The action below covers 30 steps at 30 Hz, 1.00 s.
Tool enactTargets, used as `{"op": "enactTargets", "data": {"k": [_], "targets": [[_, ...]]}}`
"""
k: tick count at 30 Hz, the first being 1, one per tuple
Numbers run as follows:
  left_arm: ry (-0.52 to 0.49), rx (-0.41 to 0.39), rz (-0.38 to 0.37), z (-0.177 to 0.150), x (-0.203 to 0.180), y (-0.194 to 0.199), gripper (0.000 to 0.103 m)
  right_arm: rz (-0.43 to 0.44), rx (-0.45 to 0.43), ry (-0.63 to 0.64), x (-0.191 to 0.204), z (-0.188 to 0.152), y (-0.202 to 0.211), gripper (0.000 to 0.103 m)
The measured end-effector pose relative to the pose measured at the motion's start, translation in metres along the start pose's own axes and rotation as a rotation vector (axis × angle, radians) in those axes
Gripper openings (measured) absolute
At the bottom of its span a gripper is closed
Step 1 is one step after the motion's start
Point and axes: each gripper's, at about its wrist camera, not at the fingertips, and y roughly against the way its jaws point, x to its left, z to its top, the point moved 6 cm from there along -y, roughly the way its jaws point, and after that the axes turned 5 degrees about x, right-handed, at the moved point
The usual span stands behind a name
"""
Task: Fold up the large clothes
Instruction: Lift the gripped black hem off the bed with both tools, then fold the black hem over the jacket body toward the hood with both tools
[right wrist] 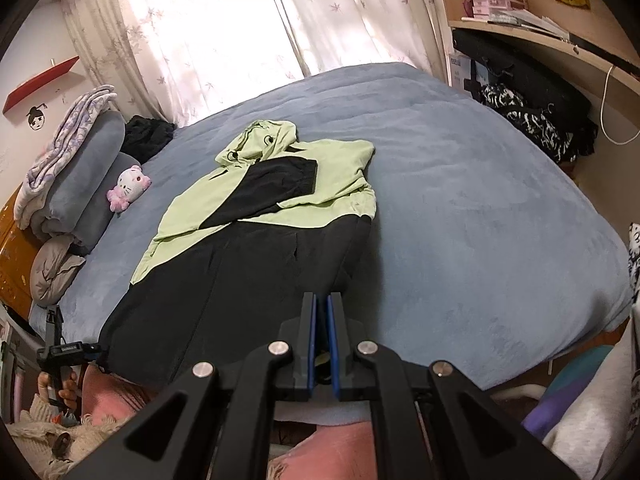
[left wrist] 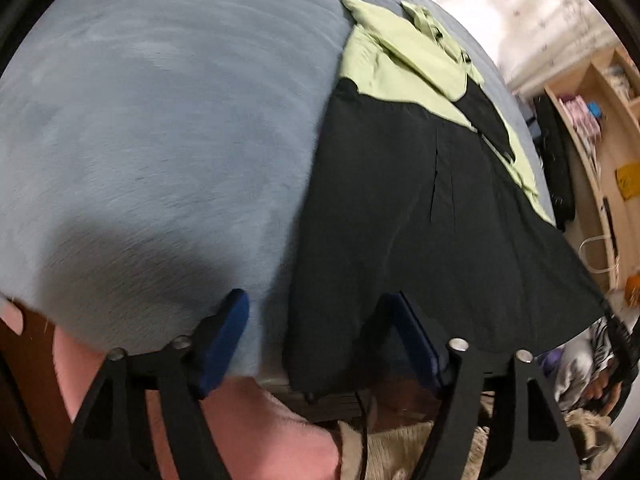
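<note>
A black and light-green hooded jacket (right wrist: 256, 240) lies flat on the blue bed (right wrist: 460, 200), hood toward the window, one black sleeve folded across the green chest. In the left wrist view the jacket (left wrist: 420, 208) fills the right half. My left gripper (left wrist: 320, 312) is open over the jacket's near hem corner at the bed edge, one blue pad on each side. It also shows in the right wrist view (right wrist: 64, 354). My right gripper (right wrist: 322, 312) is nearly shut at the hem's other corner; whether cloth lies between the pads is hidden.
Pillows and folded bedding (right wrist: 72, 184) with a pink and white plush toy (right wrist: 128, 188) sit at the bed's left. A wooden shelf unit (right wrist: 540, 32) with dark clothes (right wrist: 532, 120) stands at the right. Curtains (right wrist: 280, 12) hang behind.
</note>
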Motion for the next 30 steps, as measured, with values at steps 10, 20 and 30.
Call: {"op": "enactTargets", "data": {"k": [10, 20, 30], "targets": [[-0.007, 0.1, -0.058, 0.001, -0.054, -0.003, 0.007, -0.015, 0.04, -0.052, -0.017, -0.005, -0.023, 0.005], [0.241, -0.179, -0.395, 0.092, -0.078, 0.075, 0.004, -0.036, -0.028, -0.063, -0.013, 0.058, -0.042, 0.003], [0.378, -0.294, -0.335, 0.26, -0.106, 0.066, 0.005, -0.065, -0.177, -0.186, -0.023, 0.197, -0.096, 0.001]]}}
